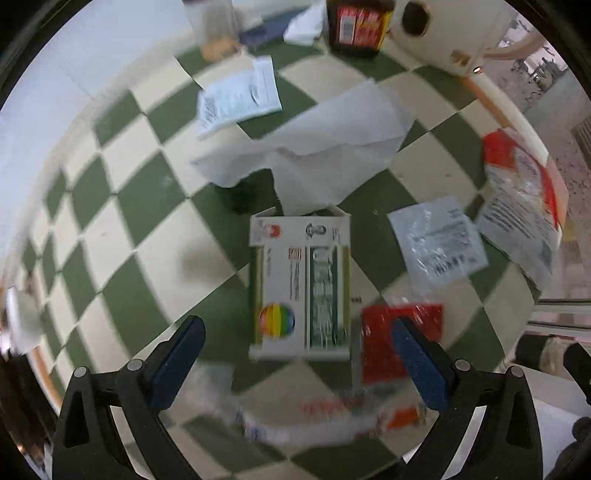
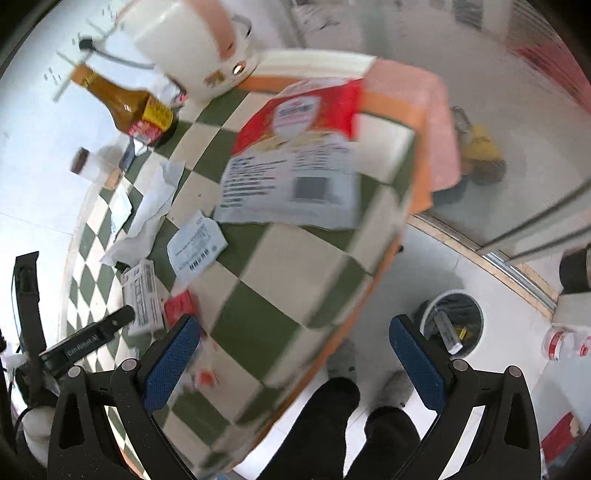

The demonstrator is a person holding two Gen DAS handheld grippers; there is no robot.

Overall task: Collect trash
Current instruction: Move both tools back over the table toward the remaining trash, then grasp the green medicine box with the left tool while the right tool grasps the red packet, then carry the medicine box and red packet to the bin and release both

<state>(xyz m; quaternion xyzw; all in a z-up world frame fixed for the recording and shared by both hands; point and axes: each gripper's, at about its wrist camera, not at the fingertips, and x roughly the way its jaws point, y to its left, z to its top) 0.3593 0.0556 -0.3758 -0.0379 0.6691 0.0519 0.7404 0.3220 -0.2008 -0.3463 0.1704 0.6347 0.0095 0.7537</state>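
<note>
My left gripper [image 1: 299,358] is open and empty, hovering just above a white cardboard box [image 1: 300,284] with a rainbow circle that lies on the green-and-cream checkered table [image 1: 147,192]. A red wrapper [image 1: 391,339] lies beside the right finger, a clear wrapper [image 1: 295,417] below. A crumpled white tissue [image 1: 314,147], a printed leaflet [image 1: 240,98], a small silver sachet [image 1: 439,240] and a large red-and-white bag [image 1: 524,206] lie farther off. My right gripper [image 2: 291,365] is open and empty over the table's edge. The bag [image 2: 295,155], the box [image 2: 144,299] and a bin [image 2: 450,325] on the floor show there.
A brown sauce bottle [image 2: 125,103] and a white appliance [image 2: 195,40] stand at the table's far end, with a clear jar [image 1: 218,26] nearby. The left gripper [image 2: 88,339] shows in the right wrist view. The person's legs [image 2: 332,424] are below. A plastic bottle [image 2: 565,343] lies on the floor.
</note>
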